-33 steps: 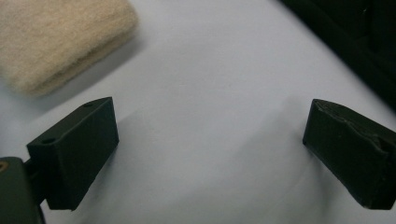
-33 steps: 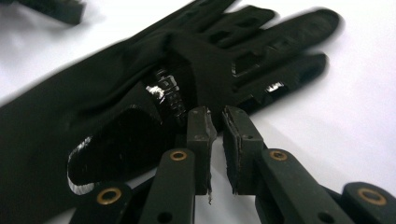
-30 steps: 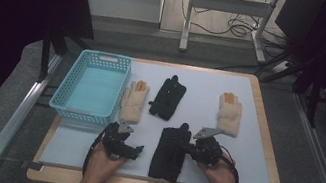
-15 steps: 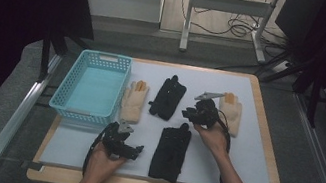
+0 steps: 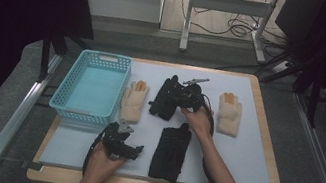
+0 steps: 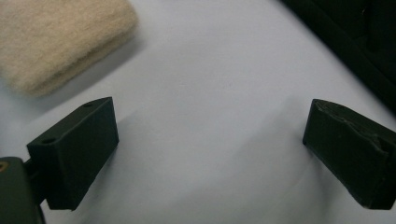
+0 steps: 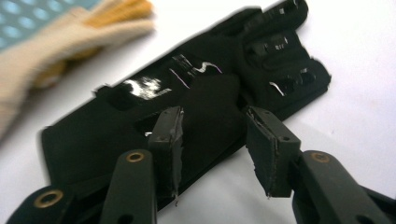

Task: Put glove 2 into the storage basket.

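Two black gloves are laid on the surface (image 5: 242, 151); the far black glove (image 7: 201, 107) sits under the right tongs (image 7: 215, 140), jaws apart and just been opening. Soft, floppy stuff, so the cuff edge is best pinched. Left tongs (image 6: 210, 154) are held wide apart, empty.

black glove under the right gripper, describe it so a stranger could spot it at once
Start at the blue basket at the table's far left. Past the cream glove beside it lies the black glove. Unlike the other black glove nearer the person, it has the right gripper over it.
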Tool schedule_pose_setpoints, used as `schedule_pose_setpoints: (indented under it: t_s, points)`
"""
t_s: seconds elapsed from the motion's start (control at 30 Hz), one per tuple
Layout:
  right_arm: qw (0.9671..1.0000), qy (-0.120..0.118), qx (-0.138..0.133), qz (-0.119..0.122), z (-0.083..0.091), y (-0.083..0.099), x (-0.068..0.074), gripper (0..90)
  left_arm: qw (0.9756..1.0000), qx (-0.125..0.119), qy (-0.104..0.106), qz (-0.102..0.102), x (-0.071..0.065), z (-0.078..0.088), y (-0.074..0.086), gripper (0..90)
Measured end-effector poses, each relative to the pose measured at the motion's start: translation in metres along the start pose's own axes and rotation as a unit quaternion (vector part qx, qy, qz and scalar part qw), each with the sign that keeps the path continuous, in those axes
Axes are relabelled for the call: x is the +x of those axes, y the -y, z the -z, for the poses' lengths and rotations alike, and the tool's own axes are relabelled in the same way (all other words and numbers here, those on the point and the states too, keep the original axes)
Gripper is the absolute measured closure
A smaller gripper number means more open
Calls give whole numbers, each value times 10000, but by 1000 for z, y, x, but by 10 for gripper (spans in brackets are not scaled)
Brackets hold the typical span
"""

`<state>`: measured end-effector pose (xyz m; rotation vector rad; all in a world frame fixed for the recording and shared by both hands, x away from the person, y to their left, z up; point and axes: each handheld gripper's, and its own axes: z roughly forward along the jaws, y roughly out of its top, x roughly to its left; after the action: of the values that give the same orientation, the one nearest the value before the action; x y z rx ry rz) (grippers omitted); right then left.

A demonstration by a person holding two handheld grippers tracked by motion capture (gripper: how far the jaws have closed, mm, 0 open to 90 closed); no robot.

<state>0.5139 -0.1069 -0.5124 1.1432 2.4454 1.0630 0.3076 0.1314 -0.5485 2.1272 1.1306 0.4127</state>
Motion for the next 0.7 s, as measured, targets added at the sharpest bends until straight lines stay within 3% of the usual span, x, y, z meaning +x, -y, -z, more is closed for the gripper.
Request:
schedule_pose_setpoints:
  t_s: [0.07, 0.17, 0.23, 0.27, 0.43, 0.47, 0.7]
  points:
    - [9999, 4, 117, -35, -5, 3, 2, 566, 10000, 0, 0, 15, 0, 0, 0, 38]
    - [9996, 222, 158, 53, -9, 9, 5, 686, 10000, -12, -1, 27, 0, 0, 0, 38]
    - [9999, 91, 67, -53, -7, 12, 4, 834, 10000, -8, -3, 26, 0, 0, 0, 38]
    - [9999, 38, 49, -107, -6, 13, 3, 849, 10000, -9, -4, 26, 0, 0, 0, 38]
    - [9995, -242, -133, -182, 4, 11, 2, 863, 10000, 23, -5, -2, 0, 0, 0, 38]
    - [9990, -366, -174, -174, 10, 10, 3, 863, 10000, 9, -2, 12, 0, 0, 0, 38]
    - [9977, -551, -401, 56, 53, 1, 16, 862, 10000, 13, -3, 6, 0, 0, 0, 38]
